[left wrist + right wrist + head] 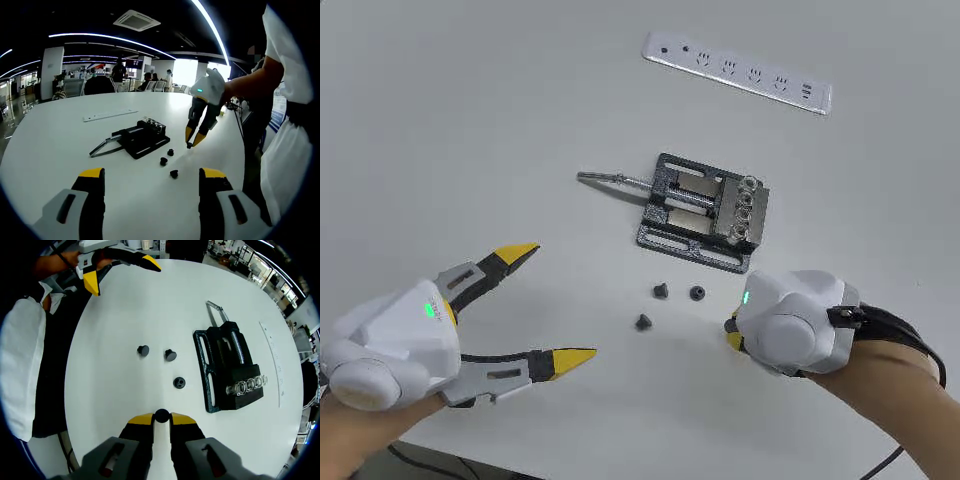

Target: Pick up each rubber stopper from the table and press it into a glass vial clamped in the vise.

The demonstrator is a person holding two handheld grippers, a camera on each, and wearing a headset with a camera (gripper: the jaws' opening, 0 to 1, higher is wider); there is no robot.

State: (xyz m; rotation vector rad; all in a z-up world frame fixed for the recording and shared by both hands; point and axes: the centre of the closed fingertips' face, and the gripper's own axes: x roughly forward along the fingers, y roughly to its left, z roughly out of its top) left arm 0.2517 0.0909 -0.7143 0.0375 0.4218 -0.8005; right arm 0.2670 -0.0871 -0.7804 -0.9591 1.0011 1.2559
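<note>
Three black rubber stoppers (661, 291) (163, 161) (170, 355) lie loose on the white table in front of the vise. The black vise (692, 205) (142, 141) (223, 365) clamps a row of several clear glass vials (748, 208) (245, 386). My right gripper (731, 328) (161, 421) (190, 144) is shut on another black stopper (161, 415), held low over the table to the right of the loose ones. Well left of the stoppers, my left gripper (552, 303) (152, 176) (120, 265) stands wide open with nothing between its jaws.
A white power strip (735, 70) (110, 115) lies beyond the vise. The vise's metal handle (610, 180) (216, 309) sticks out to the left. A person's white sleeve shows at the right of the left gripper view. An office with seated people lies behind.
</note>
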